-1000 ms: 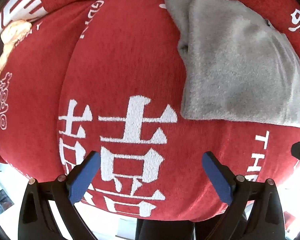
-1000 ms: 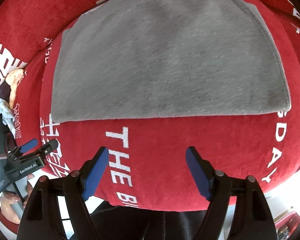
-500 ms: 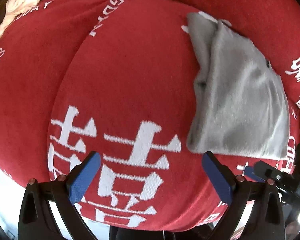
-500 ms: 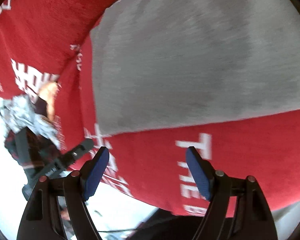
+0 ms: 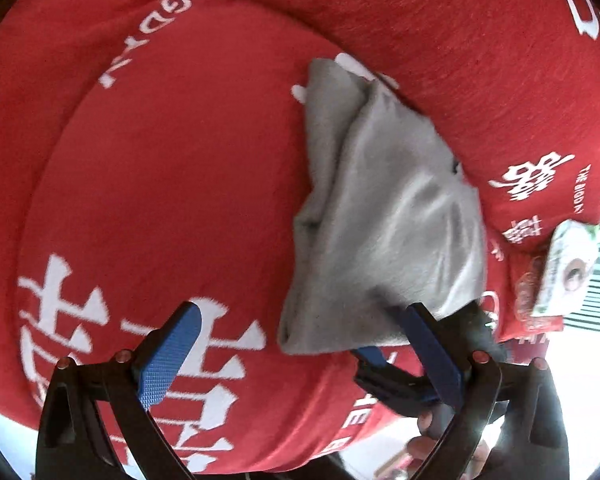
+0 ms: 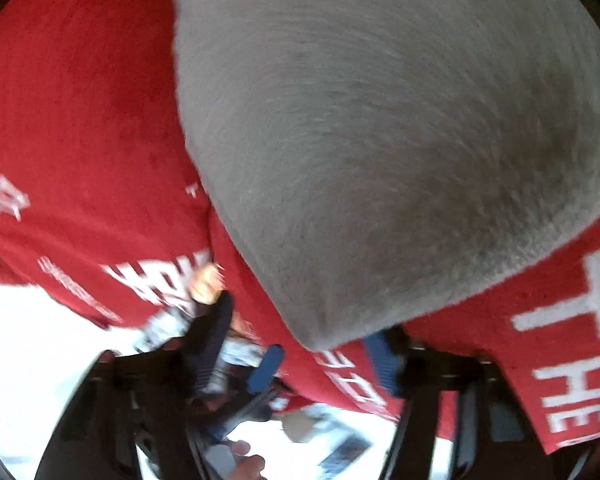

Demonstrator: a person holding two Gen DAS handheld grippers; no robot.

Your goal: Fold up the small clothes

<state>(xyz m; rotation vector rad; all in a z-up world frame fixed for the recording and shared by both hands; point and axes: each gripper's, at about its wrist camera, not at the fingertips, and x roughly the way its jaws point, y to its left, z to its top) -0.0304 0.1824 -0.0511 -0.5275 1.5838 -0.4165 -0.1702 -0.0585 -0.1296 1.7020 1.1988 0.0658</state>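
Note:
A folded grey garment point(image 5: 384, 216) lies on a red blanket point(image 5: 172, 184) with white lettering. My left gripper point(image 5: 302, 308) hovers open over the blanket, and the garment's near edge sits just inside its right finger. My right gripper point(image 5: 396, 384) shows at the lower right of the left wrist view, at the garment's near corner. The right wrist view is blurred. In it the grey garment point(image 6: 380, 140) fills the top and its corner hangs between the blue pads of my right gripper point(image 6: 324, 364). Those jaws are closing, with a gap still showing beside the cloth.
The blanket covers a raised back cushion point(image 5: 480, 60) behind the garment. A white and green packet point(image 5: 568, 272) rests at the blanket's right edge. A hand point(image 6: 248, 456) shows low in the right wrist view, and bright floor lies beyond the blanket's near edge.
My right gripper dropped and rolled toward the garment's near corner, and its jaws narrowed around it. The left view swung, so the garment and the right gripper now sit by my left gripper's right finger.

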